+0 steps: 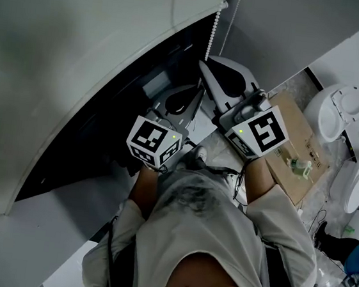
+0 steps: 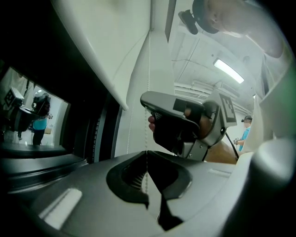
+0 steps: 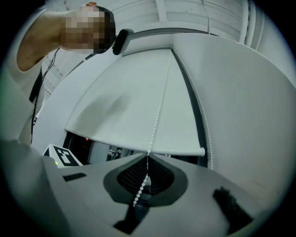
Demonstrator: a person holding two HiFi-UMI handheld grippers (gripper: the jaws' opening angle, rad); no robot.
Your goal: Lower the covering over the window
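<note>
Step (judged): hand-over-hand pull on the bead chain [image 3: 157, 118] to bring the roller blind [image 3: 138, 102] down.
Left gripper [image 2: 147, 153]: jaws pressed together on the chain, with the beads running up out of the tips. It holds nothing else.
Right gripper [image 3: 148, 156]: jaws likewise closed on the same strand, with a few beads dangling behind the tips.
Relative position: the right gripper sits just above the left on the chain. Both point up toward the blind.
Blind: the bottom rail [image 3: 138, 149] hangs just above and ahead of the right gripper's tips. Dark window [image 1: 96, 136] glass shows below it, so the blind is only partly lowered.
Pose: both forearms raised in front of the chest, wrists tilted back.
Technique (judged): pull straight down along the strand, not outward. Release one gripper only while the other grips. Check this is the lowering side, since a second strand [image 3: 209, 139] hangs off to the right gripper's right.
Risk (judged): beads may slip through the pads.
</note>
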